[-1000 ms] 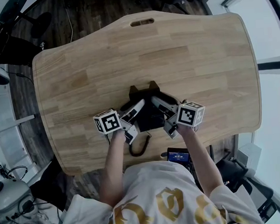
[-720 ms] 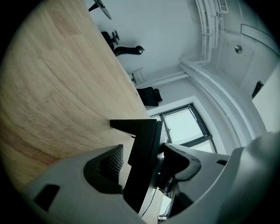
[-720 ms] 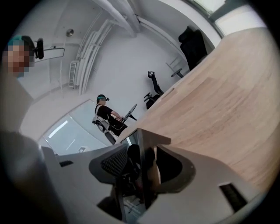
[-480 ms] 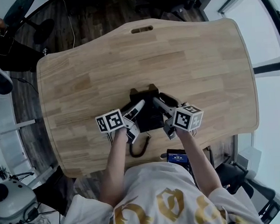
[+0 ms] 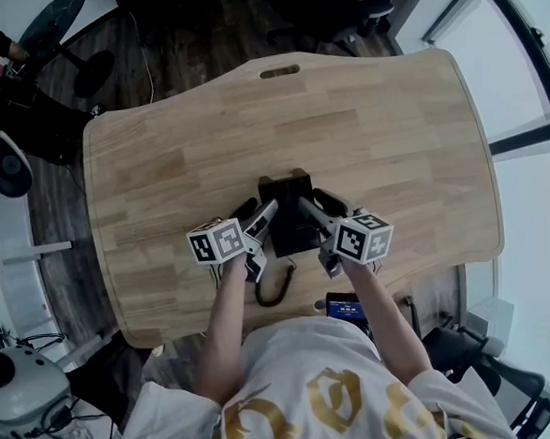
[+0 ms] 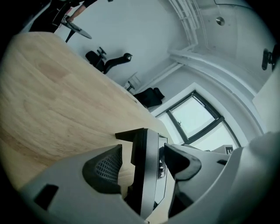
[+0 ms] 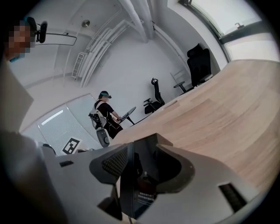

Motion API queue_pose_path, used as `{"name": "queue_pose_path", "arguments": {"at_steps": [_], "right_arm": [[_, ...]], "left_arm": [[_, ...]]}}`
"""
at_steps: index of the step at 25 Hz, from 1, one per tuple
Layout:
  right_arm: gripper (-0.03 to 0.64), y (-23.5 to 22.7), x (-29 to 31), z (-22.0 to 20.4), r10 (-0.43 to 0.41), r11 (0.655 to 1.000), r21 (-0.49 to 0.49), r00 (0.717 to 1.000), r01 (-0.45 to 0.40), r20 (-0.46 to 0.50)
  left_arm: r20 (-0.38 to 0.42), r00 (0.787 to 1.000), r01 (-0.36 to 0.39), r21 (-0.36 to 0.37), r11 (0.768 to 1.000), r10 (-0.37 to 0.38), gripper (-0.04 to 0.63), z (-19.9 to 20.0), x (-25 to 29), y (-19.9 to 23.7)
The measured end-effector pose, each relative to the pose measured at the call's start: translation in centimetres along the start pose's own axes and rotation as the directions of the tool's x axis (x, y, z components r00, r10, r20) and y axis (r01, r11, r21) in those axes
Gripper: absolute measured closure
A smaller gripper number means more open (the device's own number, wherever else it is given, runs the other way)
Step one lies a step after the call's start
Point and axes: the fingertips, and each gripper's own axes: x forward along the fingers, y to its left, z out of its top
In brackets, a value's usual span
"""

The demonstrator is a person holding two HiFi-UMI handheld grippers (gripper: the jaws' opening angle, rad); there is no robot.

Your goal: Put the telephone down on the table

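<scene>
**Two grippers at the telephone, head and gripper views.** The telephone (image 5: 287, 220) is being shown on the wooden worktop (image 5: 392, 140). It is lying directly between the two sets of fingers and is apparently resting on the surface. Its coiled cord (image 5: 276, 289) is trailing behind the fingers toward the person.

Its left edge is being straddled by the left gripper (image 6: 144, 164), whose fingers (image 6: 104, 168) are being held wide apart. A gap is being left on either side of that edge, so nothing is being pressed there. Its right edge is being taken by the right gripper (image 7: 146, 166), whose fingers appear to be closed against the casing with no gap visible. This side is being judged as gripped.

The long axis of the telephone is being seen to run straight ahead of both sets of fingers, away from the person. Each gripper is therefore being pointed along it, not across it. Neither hand is being placed nearer than the other, and both are level at the near end.

The set-down is being judged nearly complete. The coming move is being taken to turn on that alignment: once the right fingers are parted, both grippers could be drawn straight back along the axis, clear of the casing.
</scene>
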Motion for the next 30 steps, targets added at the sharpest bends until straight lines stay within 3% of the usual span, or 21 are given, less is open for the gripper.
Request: {"name": "queue_pose_path", "arguments": {"at_steps": [5,10,13,15,18,21,24,30], "right_arm": [[0.423,-1.0,-0.9,-0.9,-0.114,0.991,-0.074,0.993,0.112,-0.018],[0.423,-1.1,-2.4,-0.6,-0.160,0.984,-0.079,0.987,0.161,0.015],[0.423,-0.1,-3.0,0.4,-0.137,0.988,-0.056,0.988,0.141,0.067],[0.424,0.7,-3.4,0.9,-0.116,0.991,-0.053,0.990,0.121,0.085],[0.480,1.3,-4.3,1.4,-0.129,0.986,-0.086,0.985,0.139,0.116],[0.572,1.9,-5.4,2.2,-0.130,0.985,-0.095,0.978,0.147,0.163],[0.591,3.2,-5.9,2.6,-0.099,0.981,-0.149,0.980,0.126,0.172],[0.598,5.5,-6.3,1.7,-0.088,0.957,-0.263,0.985,0.125,0.147]], "left_arm": [[-0.012,0.999,-0.030,0.084,0.996,0.031,0.316,-0.2,-1.5,-1.0],[0.045,0.998,-0.055,0.148,0.987,0.049,0.325,0.6,-2.8,-2.1],[0.089,0.996,-0.007,0.221,0.975,-0.013,0.361,1.5,-3.5,-4.2],[0.123,0.992,-0.005,0.265,0.964,-0.029,0.440,2.1,-4.2,-5.4],[0.147,0.989,-0.022,0.339,0.940,-0.030,0.526,2.2,-5.0,-6.5],[0.151,0.987,-0.017,0.417,0.909,-0.051,0.552,2.1,-5.5,-7.9],[0.184,0.982,-0.056,0.436,0.898,-0.028,0.574,2.5,-6.1,-8.2],[0.204,0.979,-0.110,0.413,0.904,0.025,0.586,2.3,-7.4,-7.9]]}}
